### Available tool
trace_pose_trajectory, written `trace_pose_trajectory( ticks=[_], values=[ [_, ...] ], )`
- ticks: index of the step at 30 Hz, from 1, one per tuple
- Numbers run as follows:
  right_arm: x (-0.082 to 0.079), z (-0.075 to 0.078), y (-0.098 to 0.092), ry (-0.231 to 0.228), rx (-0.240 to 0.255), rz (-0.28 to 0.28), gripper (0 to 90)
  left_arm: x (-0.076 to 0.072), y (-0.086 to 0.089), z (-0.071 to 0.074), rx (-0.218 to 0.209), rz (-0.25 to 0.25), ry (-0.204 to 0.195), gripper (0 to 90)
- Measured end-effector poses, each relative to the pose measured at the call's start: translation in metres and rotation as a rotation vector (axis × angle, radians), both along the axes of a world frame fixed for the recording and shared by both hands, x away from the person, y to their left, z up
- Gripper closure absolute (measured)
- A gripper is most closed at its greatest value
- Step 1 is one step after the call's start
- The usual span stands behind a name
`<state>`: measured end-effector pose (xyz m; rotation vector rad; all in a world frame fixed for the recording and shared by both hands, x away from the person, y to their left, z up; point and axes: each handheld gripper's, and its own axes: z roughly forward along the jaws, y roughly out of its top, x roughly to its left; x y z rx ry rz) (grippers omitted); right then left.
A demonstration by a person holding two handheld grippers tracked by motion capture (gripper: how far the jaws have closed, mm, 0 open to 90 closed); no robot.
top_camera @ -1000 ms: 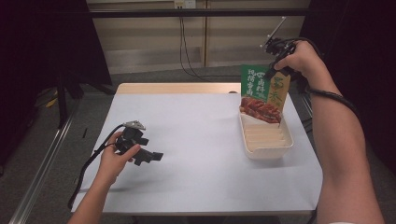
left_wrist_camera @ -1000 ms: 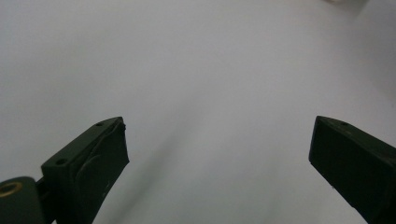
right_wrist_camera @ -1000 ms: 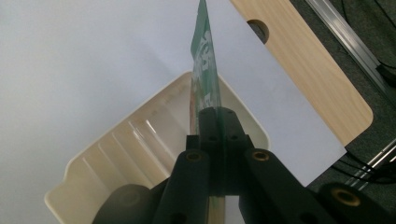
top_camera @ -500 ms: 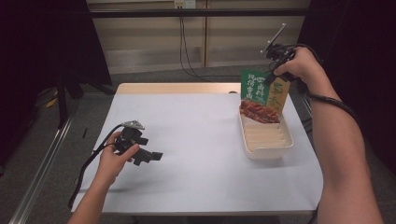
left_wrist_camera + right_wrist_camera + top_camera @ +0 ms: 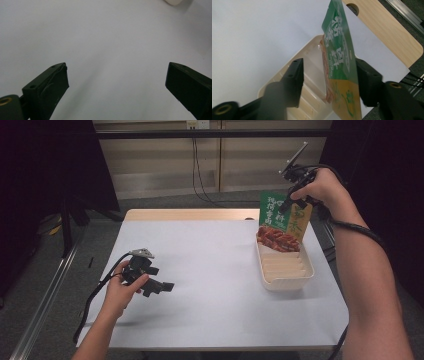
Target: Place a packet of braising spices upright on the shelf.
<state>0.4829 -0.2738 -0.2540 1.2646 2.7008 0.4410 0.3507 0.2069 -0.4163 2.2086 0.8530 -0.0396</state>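
A green and yellow snack packet [image 5: 278, 224] with red food printed on it stands upright in the far end of a cream ridged tray [image 5: 287, 286] at the table's right. My right gripper [image 5: 286, 206] is over its top edge. Its jaws have just been opening and now stand open, with the packet [image 5: 339, 57] between them, close to the right-hand jaw. Below the right gripper [image 5: 329, 80] lies the tray [image 5: 294, 56]. My left gripper [image 5: 160, 287] rests low over the white table at the front left, and its jaws [image 5: 117, 80] are open with nothing between them.
The table [image 5: 210, 255] carries a white sheet, with a bare wooden strip [image 5: 195, 214] along its far edge. Black cables trail from both grippers. Dark floor and a metal rail [image 5: 45, 305] lie left of the table.
The right gripper's jaws have parted from the packet's top. The packet still stands in the tray's far end. The left hand and gripper have not moved.
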Motion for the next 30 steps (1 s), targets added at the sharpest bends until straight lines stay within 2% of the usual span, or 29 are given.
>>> trace_pose_trajectory(
  ticks=[4,8,17,20,23,30],
  values=[
    [-0.002,0.01,0.007,-0.015,-0.001,0.0,31.4,0.0,0.0,0.001,-0.006,0.001,0.001,4.3],
    [-0.007,0.019,0.015,-0.019,-0.013,0.01,26.7,-0.001,-0.001,0.001,-0.012,0.001,0.0,4.3],
    [-0.019,0.029,0.031,-0.025,-0.036,0.052,23.3,-0.001,-0.001,0.001,-0.016,-0.015,0.01,4.3],
    [-0.023,0.034,0.035,-0.024,-0.015,0.058,23.0,-0.001,-0.002,0.0,-0.021,-0.014,0.011,4.3],
    [-0.027,0.038,0.039,-0.019,-0.025,0.062,22.5,-0.001,-0.003,0.001,-0.024,-0.021,0.016,4.3],
    [-0.03,0.033,0.046,-0.004,-0.011,0.082,21.4,-0.002,-0.002,0.002,-0.035,-0.015,0.008,4.3]
  ],
)
